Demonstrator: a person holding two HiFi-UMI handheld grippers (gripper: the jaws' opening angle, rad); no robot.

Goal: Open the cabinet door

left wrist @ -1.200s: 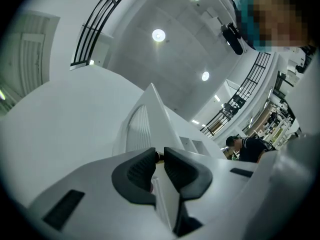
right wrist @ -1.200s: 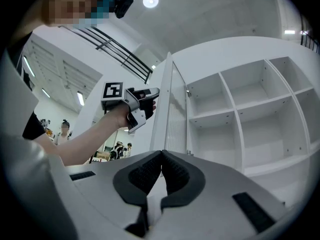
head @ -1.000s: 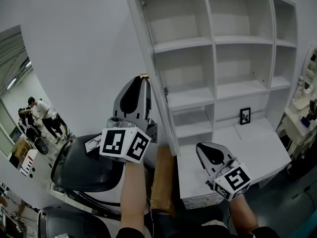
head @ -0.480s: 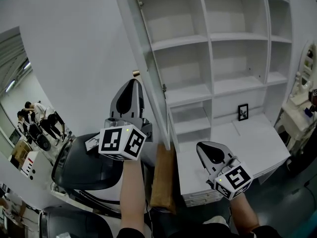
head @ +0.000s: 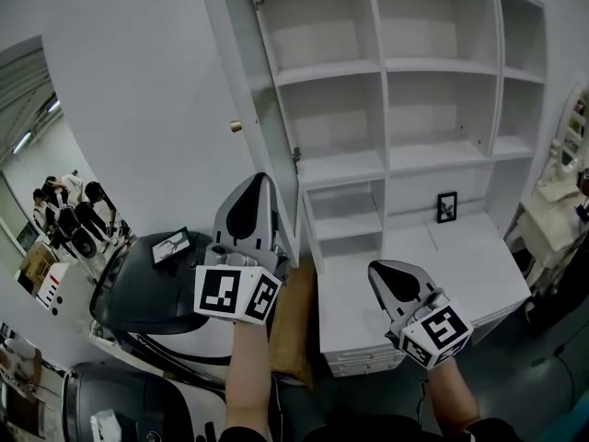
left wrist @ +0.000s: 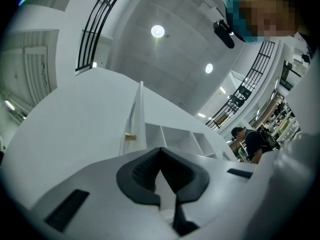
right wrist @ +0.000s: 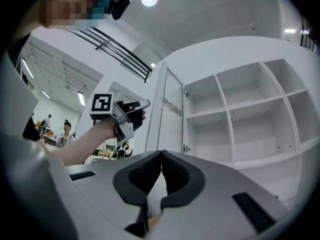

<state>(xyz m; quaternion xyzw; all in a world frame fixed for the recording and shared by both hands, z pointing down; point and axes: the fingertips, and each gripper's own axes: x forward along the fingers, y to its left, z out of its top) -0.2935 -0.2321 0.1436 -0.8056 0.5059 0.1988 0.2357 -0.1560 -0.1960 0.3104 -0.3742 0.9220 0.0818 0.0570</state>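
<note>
The tall white cabinet door [head: 138, 90] stands swung wide to the left, its small brass knob [head: 236, 126] bare. Behind it the cabinet's shelves [head: 405, 72] are exposed and hold nothing. My left gripper [head: 259, 180] is shut and holds nothing, a short way below and right of the knob, near the door's lower edge. In the left gripper view the knob [left wrist: 130, 136] sits just above my shut left gripper [left wrist: 160, 149]. My right gripper [head: 377, 267] is shut on nothing over the white desk top [head: 442, 274]. The right gripper view shows the door's ribbed inner face [right wrist: 172, 119].
A small black picture frame [head: 446, 206] stands at the back of the desk top. A black and white machine [head: 156, 302] sits low on the left, with a brown board [head: 293, 330] beside the cabinet base. Several people [head: 64, 215] stand far off on the left.
The door has swung further left and open. My left gripper, whose tip was at the knob, has dropped down and away from it. The right gripper has barely moved.
</note>
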